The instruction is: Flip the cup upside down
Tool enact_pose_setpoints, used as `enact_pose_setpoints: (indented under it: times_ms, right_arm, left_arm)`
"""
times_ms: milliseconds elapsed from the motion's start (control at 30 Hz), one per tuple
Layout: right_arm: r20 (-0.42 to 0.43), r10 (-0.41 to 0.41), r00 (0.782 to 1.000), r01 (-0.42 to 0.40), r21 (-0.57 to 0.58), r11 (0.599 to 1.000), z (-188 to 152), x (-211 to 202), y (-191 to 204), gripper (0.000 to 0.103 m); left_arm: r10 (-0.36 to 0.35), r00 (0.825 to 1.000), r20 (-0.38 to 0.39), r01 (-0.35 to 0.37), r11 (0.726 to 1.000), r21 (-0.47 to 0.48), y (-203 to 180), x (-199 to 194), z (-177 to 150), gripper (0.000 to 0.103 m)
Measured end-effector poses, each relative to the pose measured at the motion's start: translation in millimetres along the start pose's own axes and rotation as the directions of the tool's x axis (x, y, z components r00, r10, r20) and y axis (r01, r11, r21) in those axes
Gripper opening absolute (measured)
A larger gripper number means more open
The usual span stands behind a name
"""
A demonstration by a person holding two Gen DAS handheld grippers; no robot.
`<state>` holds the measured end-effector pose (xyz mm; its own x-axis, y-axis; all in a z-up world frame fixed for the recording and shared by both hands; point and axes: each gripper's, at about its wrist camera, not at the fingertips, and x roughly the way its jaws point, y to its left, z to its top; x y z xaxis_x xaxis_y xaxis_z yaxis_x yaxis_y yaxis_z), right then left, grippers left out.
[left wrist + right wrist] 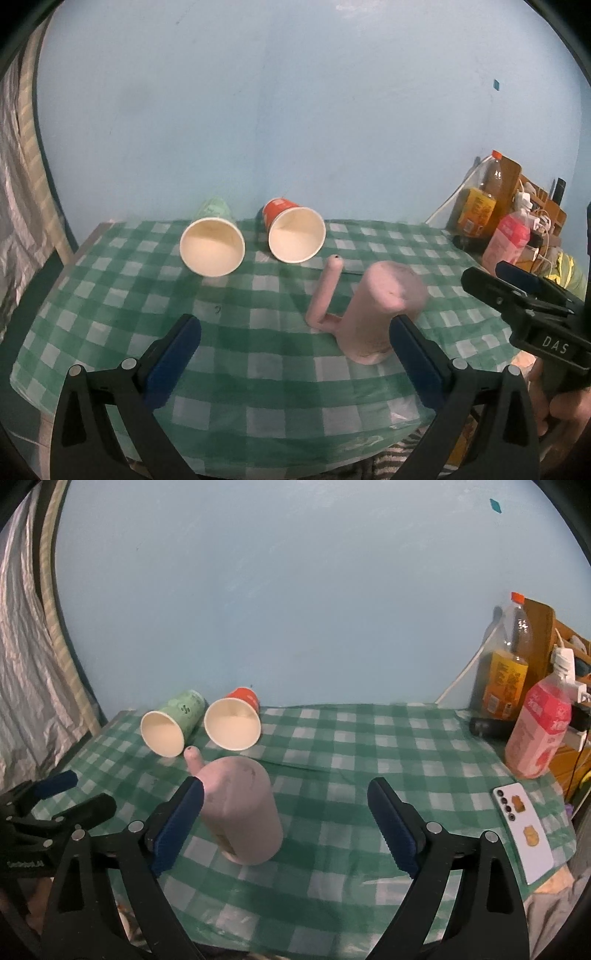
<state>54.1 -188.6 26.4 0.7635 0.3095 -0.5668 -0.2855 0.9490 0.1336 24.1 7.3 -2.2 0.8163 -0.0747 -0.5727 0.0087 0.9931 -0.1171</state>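
Observation:
A pink cup with a long handle stands mouth-down on the green checked tablecloth; it also shows in the right wrist view. A green paper cup and a red paper cup lie on their sides at the back, mouths facing me. My left gripper is open, its right finger beside the pink cup. My right gripper is open, with the pink cup between its fingers, next to the left finger.
Bottles and a pink carton stand at the back right by a wooden rack. A white phone lies near the table's right edge. A blue wall is behind; a curtain hangs at the left.

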Motion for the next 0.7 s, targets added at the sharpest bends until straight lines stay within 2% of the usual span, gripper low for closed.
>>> enact_pose_setpoints:
  times_ms: [200, 333, 700]
  right_arm:
    - [0.011, 0.002, 1.0, -0.002, -0.009, 1.0, -1, -7, 2, 0.09]
    - [0.017, 0.007, 1.0, -0.007, -0.01, 1.0, -1, -11, 3, 0.09]
    - [0.013, 0.008, 1.0, -0.008, -0.012, 1.0, -2, -13, 4, 0.09]
  left_arm:
    - [0.047, 0.998, 0.03, -0.049, 0.997, 0.059, -13, -9, 2, 0.103]
    - [0.028, 0.998, 0.047, -0.031, 0.997, 0.066, -16, -15, 2, 0.103]
    - [0.033, 0.998, 0.052, -0.037, 0.997, 0.075, -19, -18, 2, 0.103]
